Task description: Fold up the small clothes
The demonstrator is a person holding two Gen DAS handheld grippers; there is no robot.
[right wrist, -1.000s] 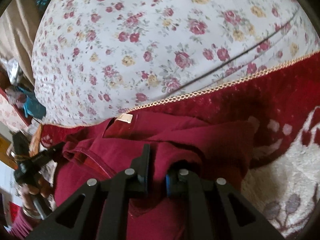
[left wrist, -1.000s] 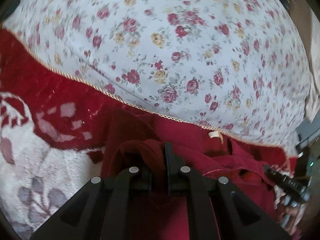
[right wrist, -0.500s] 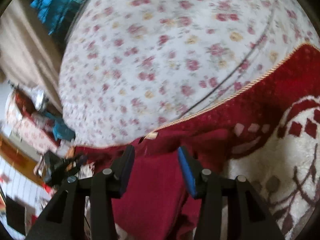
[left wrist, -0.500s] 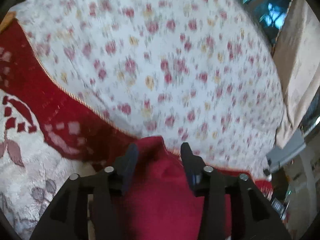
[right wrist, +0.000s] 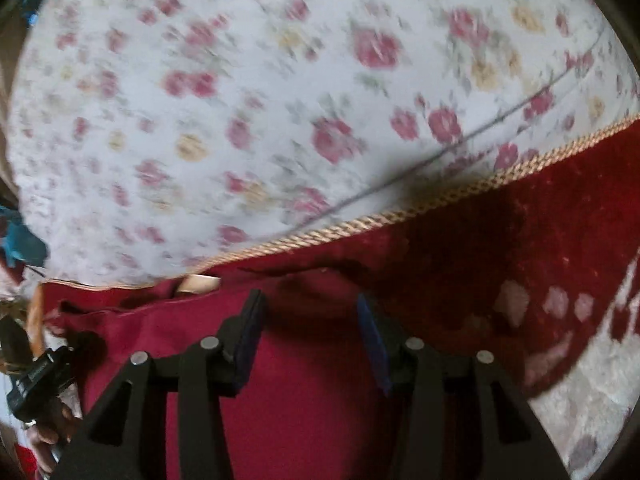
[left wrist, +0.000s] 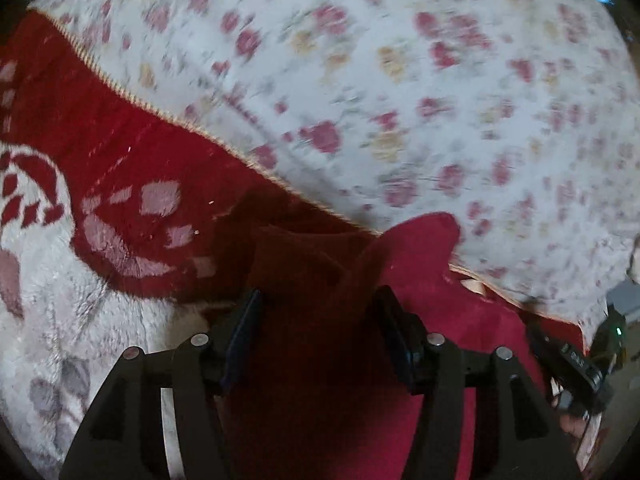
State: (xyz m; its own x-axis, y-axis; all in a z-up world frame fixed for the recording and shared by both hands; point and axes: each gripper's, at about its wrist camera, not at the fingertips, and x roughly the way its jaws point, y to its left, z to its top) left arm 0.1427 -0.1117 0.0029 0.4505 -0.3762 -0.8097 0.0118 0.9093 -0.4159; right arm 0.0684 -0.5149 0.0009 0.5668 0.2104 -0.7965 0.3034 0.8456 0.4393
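A dark red garment (left wrist: 320, 360) lies on the bed, partly over a red and white blanket. In the left wrist view its corner (left wrist: 424, 232) sticks up past the fingers. My left gripper (left wrist: 318, 312) is open, its jaws wide apart above the cloth. In the right wrist view the same garment (right wrist: 304, 380) lies flat under my right gripper (right wrist: 310, 312), which is open and holds nothing. A beige label (right wrist: 198, 282) shows at the garment's far edge.
A red and white plush blanket (left wrist: 100, 184) with gold cord trim (right wrist: 440, 200) lies under the garment. A white floral sheet (left wrist: 400, 80) covers the bed beyond. The other gripper shows at each view's edge (left wrist: 576, 360) (right wrist: 40, 372).
Both grippers were shut on the red garment a second ago. They opened and let it go. Both have since moved over the cloth; the views are blurred by motion.
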